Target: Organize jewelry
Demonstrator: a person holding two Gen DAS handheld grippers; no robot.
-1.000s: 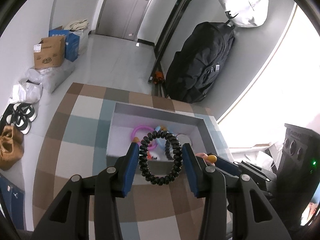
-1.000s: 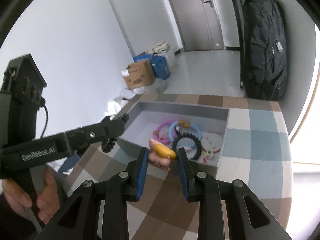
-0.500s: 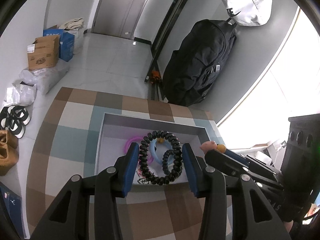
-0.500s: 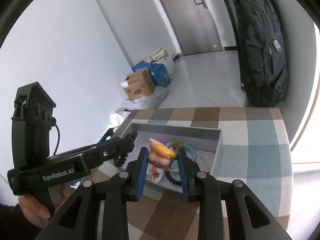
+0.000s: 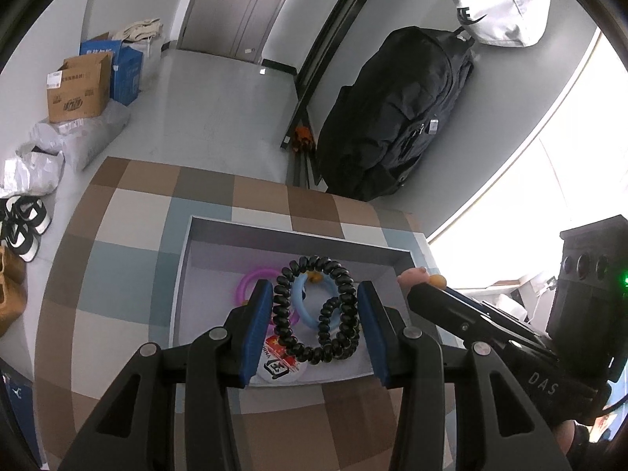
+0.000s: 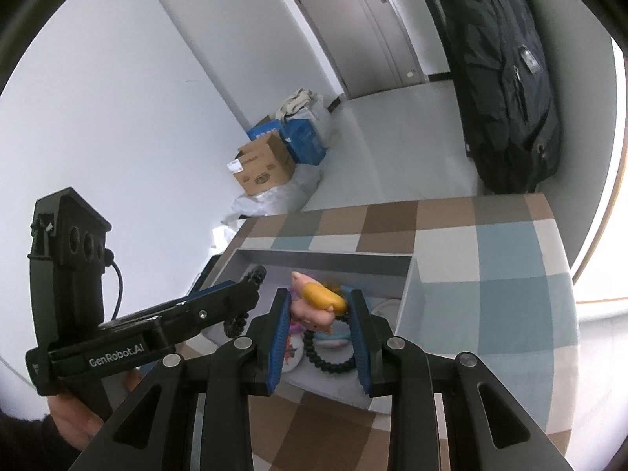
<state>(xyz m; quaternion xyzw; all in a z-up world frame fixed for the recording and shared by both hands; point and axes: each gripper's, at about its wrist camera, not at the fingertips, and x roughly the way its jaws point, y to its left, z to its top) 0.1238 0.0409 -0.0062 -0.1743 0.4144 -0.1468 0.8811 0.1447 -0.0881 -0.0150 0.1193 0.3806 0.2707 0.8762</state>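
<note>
1. Black coiled hair tie [image 5: 314, 310], clamped in the left tool [image 5: 314, 314] above the grey box [image 5: 298, 235], may snag a pad on release.
2. Pink-and-yellow clip [image 6: 318, 304], gripped by the right tool [image 6: 318, 314] over the box's right edge, may drop onto the table [image 6: 490, 274].

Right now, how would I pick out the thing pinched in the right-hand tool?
Find the checked brown-and-blue tablecloth, then the shallow grey box on it. Held above the box, between the right gripper's blue pads, is a small pink pig-shaped charm with a yellow band. Unlike the rings and black coiled bands nearby, it is a figure, not a loop.
</note>
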